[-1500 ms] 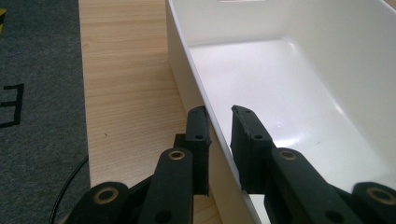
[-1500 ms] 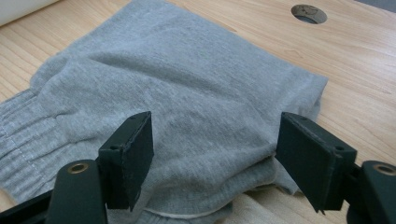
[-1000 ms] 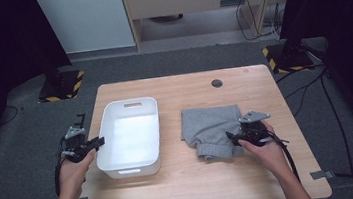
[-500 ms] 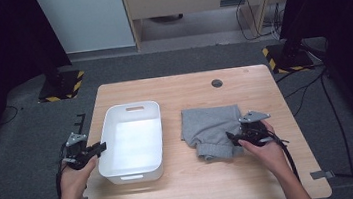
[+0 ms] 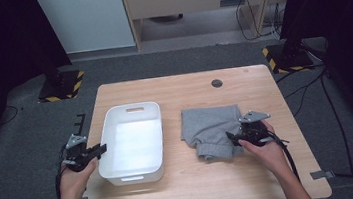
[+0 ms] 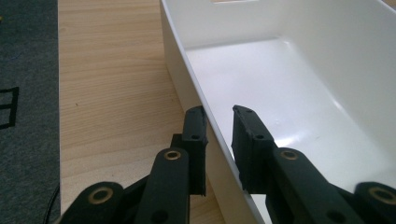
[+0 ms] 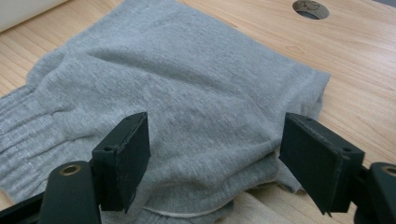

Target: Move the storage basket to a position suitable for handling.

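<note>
The left claw (image 5: 100, 148) straddles the near left rim of the white bin (image 5: 135, 170): in the left gripper view one jaw stands outside the wall and one inside, the gap narrow, and whether the pads actually press on the plastic cannot be told. The right claw (image 5: 230, 136) is spread wide over the grey garment (image 5: 211, 124); the right gripper view shows its two jaws well apart with folded cloth lying between and below them, neither pad squeezing it.

Counted: two claws, one bin, one garment, one tabletop (image 5: 199, 187), and one round dark hole (image 5: 217, 83) near the tabletop's far edge.

The bin sits left of centre, and the garment lies just to its right, apart from it. The high view gives this layout, together with both forearms coming in from the near edge. The left gripper view adds the bin's glossy bare inside and the thin wall running between the jaws. The right gripper view adds the garment's ribbed band (image 7: 21, 135) at its left, the layers of the fold under the jaws, and the hole beyond the cloth.

The left hand (image 5: 74, 172) is beside the tabletop's left edge, its claw pointing right toward the bin. The right hand (image 5: 266, 150) rests low at the garment's near right corner, its claw aimed left and slightly away across the cloth.
</note>
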